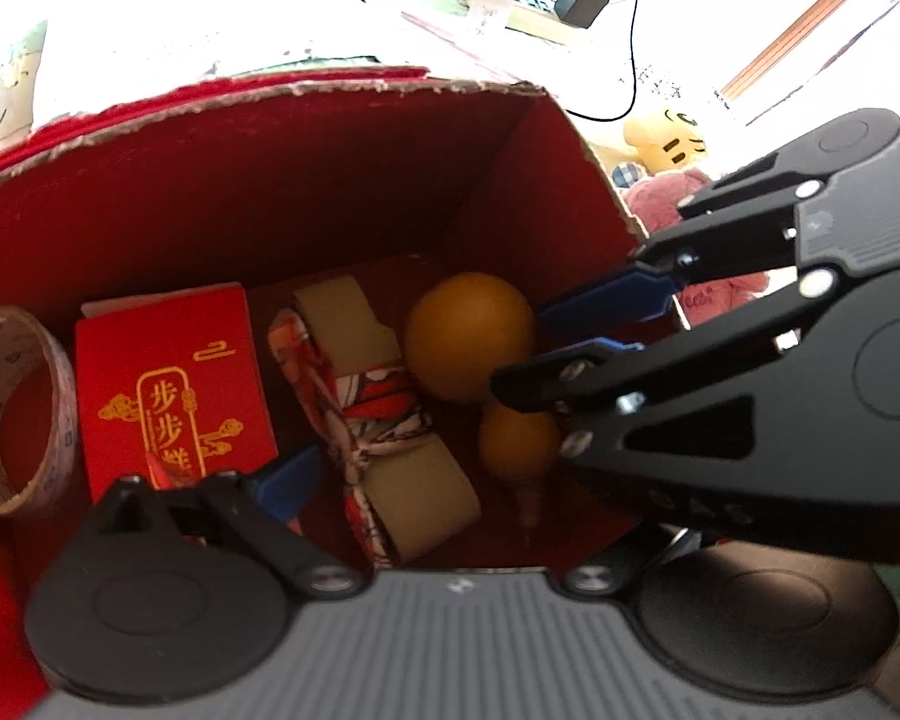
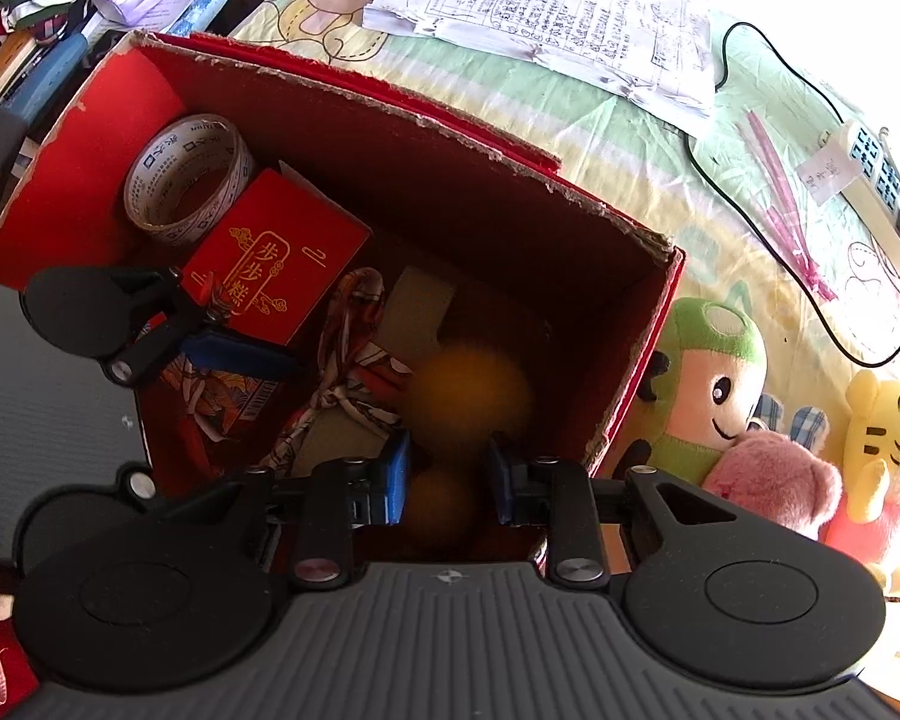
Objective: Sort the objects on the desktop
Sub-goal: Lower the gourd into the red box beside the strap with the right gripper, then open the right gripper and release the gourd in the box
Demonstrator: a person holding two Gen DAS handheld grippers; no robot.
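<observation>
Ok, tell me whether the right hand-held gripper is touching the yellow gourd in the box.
Cannot tell. In the right wrist view the right hand-held gripper straddles the blurred gourd; the left wrist view shows its fingertips at the waist, no plain contact.

Sitting in one red cardboard box (image 2: 570, 192): one tape roll (image 2: 189, 177), one red packet (image 2: 276, 258), one orange gourd (image 2: 468, 387). Lying outside: three plush toys (image 2: 711, 396), one paper sheet (image 2: 546, 18).

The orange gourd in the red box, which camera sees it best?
The left wrist view. There the smooth orange double-bulb gourd is sharp: both bulbs and its stem show inside the red cardboard box. In the right wrist view it is a dark blur between the right gripper jaws.
</observation>
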